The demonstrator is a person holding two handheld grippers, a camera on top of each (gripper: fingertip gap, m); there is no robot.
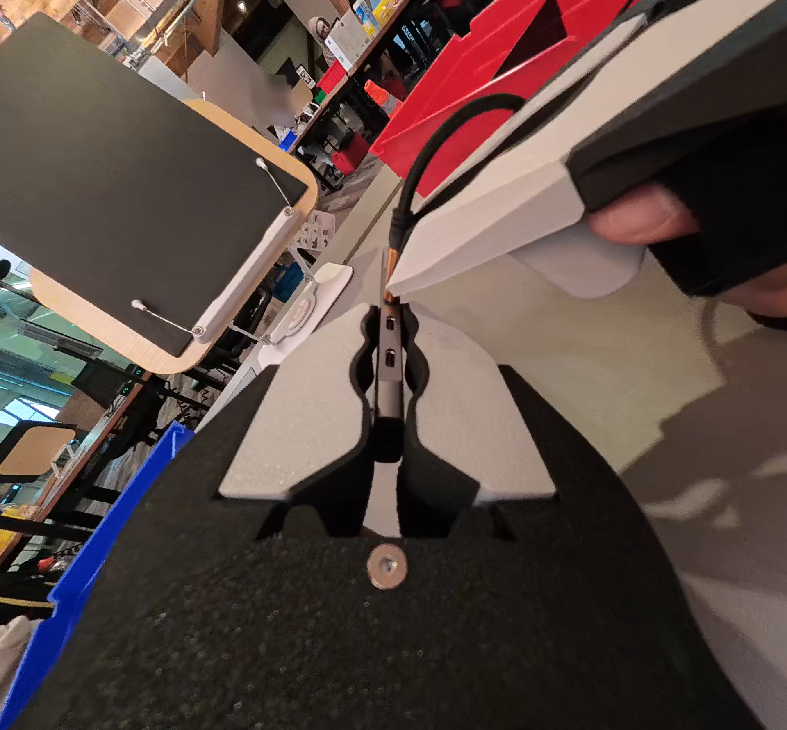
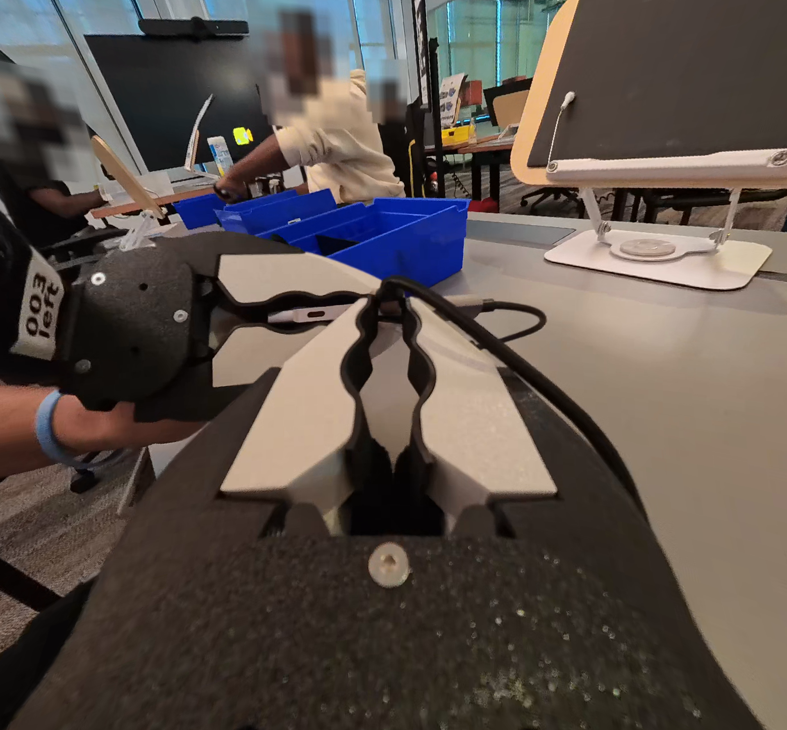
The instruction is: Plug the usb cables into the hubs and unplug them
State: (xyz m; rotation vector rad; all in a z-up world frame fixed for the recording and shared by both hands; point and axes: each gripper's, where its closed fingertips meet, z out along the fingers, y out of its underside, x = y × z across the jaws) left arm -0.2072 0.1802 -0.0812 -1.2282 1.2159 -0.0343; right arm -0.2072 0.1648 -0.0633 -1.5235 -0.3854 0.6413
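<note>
My left gripper [image 1: 388,309] is shut on a slim grey USB hub [image 1: 388,368], whose side shows two small ports. My right gripper [image 2: 389,304] is shut on the plug end of a black cable [image 2: 532,373]. In the left wrist view the right gripper [image 1: 389,283] comes in from the upper right, and the cable's copper-coloured plug [image 1: 392,260] has its tip at the hub's far end. I cannot tell whether it is seated. In the right wrist view the left gripper [image 2: 336,304] holds the hub [image 2: 306,314] level above the table.
The grey table [image 2: 639,390] carries a blue divided bin [image 2: 383,236] at the back, a red bin [image 1: 511,49], and a black board on a white stand [image 2: 660,258]. The hub's own grey lead [image 2: 511,313] loops on the table. People are at a bench behind. Less than 4 cm separates the two grippers' tips.
</note>
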